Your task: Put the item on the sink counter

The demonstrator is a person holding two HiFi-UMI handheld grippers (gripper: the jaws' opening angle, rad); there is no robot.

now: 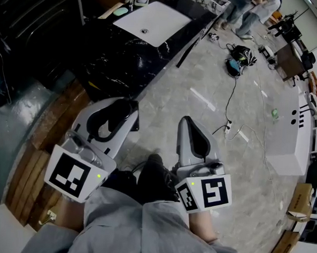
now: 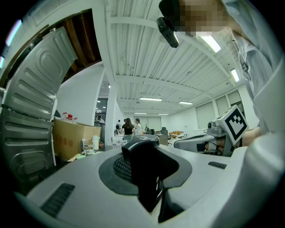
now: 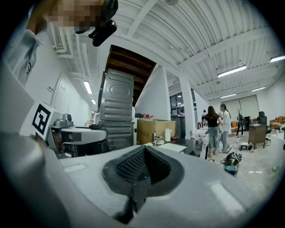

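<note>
My left gripper point(image 1: 126, 111) is held at waist height, shut on a small black item point(image 2: 141, 165) with a rounded top that stands up between its pads. Against the dark pads I cannot make out what the item is. My right gripper point(image 1: 189, 126) hangs beside it, shut with its ribbed pads point(image 3: 141, 171) meeting and nothing in them. The sink counter point(image 1: 120, 59) is black marble with a white basin point(image 1: 154, 21). It lies ahead and to the left, well beyond both grippers. In the right gripper view the counter point(image 3: 176, 146) carries a tap and a white bottle.
Wooden planks point(image 1: 50, 138) and a ribbed metal panel point(image 3: 116, 111) flank the counter's near end. A cardboard box point(image 3: 153, 130) stands behind it. A power strip point(image 1: 228, 127), cables and a bag point(image 1: 239, 54) lie on the tiled floor. People point(image 3: 217, 127) stand further back. A white desk point(image 1: 295, 131) runs along the right.
</note>
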